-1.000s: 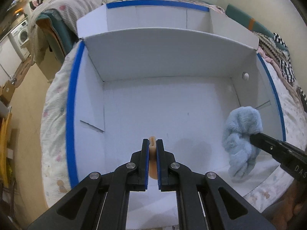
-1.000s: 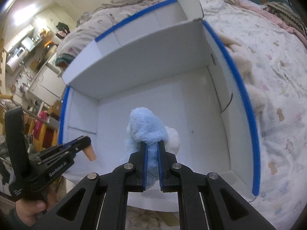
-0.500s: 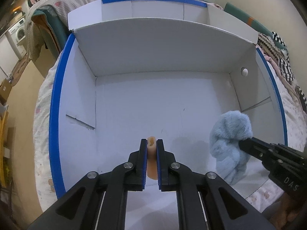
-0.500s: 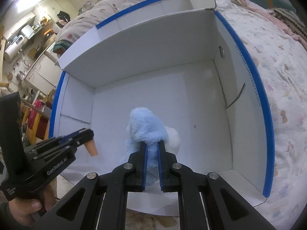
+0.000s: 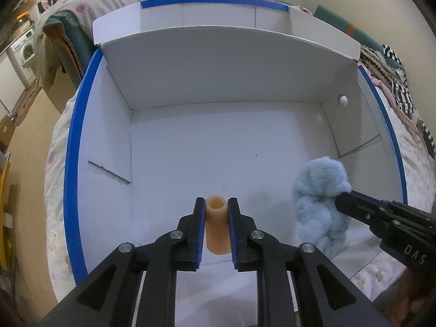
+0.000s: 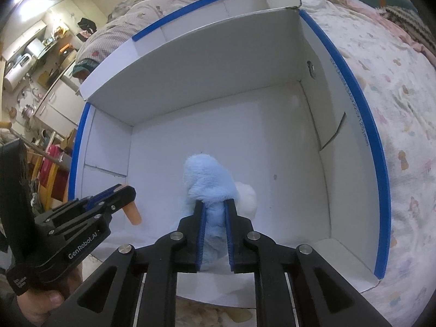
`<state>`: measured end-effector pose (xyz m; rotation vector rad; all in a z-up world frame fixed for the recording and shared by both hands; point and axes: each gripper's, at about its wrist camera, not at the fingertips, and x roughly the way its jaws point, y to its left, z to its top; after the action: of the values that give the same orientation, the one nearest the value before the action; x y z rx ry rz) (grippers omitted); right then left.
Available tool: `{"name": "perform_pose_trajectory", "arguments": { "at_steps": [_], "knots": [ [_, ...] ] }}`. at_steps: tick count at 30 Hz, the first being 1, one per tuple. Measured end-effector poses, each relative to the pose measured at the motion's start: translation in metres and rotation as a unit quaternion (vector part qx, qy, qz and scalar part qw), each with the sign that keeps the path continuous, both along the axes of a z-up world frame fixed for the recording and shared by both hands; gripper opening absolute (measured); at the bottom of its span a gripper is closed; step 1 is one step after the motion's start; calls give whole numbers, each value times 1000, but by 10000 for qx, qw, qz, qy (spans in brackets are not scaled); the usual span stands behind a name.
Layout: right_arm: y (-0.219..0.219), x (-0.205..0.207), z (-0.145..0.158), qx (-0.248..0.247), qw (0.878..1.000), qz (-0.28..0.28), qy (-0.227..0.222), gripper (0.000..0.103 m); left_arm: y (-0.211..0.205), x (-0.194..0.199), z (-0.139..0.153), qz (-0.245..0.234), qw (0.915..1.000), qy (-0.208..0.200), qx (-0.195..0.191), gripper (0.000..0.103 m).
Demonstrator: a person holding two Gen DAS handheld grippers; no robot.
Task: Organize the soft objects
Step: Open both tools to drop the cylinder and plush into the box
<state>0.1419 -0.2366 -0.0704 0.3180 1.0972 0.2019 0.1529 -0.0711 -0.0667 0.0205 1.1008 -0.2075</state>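
Inside the white cardboard box (image 5: 218,150) on the bed, the left claw (image 5: 216,212) is opening around an upright peach foam tube (image 5: 216,227); the right claw (image 6: 213,214), also opening, pinches a fluffy blue plush toy (image 6: 209,182).

Both tongs point steeply downward, left tongs (image 5: 215,227) and right tongs (image 6: 214,230) easing their jaws apart.
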Motion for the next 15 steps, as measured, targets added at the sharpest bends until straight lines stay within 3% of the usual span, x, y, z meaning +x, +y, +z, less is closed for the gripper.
{"name": "perform_pose_trajectory", "arguments": {
  "at_steps": [3,6,7,8,10,13,15],
  "knots": [
    [-1,1,0,28,10000,-44,17,18,0,-1,0,-2,10000,2,39,19],
    [-2,2,-1,46,9999,-70,71,30,1,1,0,46,10000,28,40,32],
    [-3,2,-1,45,9999,-89,76,39,1,1,0,67,10000,8,56,42],
    [-3,1,0,52,9999,-103,78,57,1,2,1,80,9999,-24,83,51],
    [-5,1,1,49,9999,-147,54,78,1,1,5,96,9997,-130,167,58],
    [-6,0,6,-177,9993,-315,-57,79,0,3,9,97,9993,-224,271,62],
    [-7,1,9,-199,9992,-332,-100,85,1,4,12,157,9990,-290,312,63]
  ]
}}
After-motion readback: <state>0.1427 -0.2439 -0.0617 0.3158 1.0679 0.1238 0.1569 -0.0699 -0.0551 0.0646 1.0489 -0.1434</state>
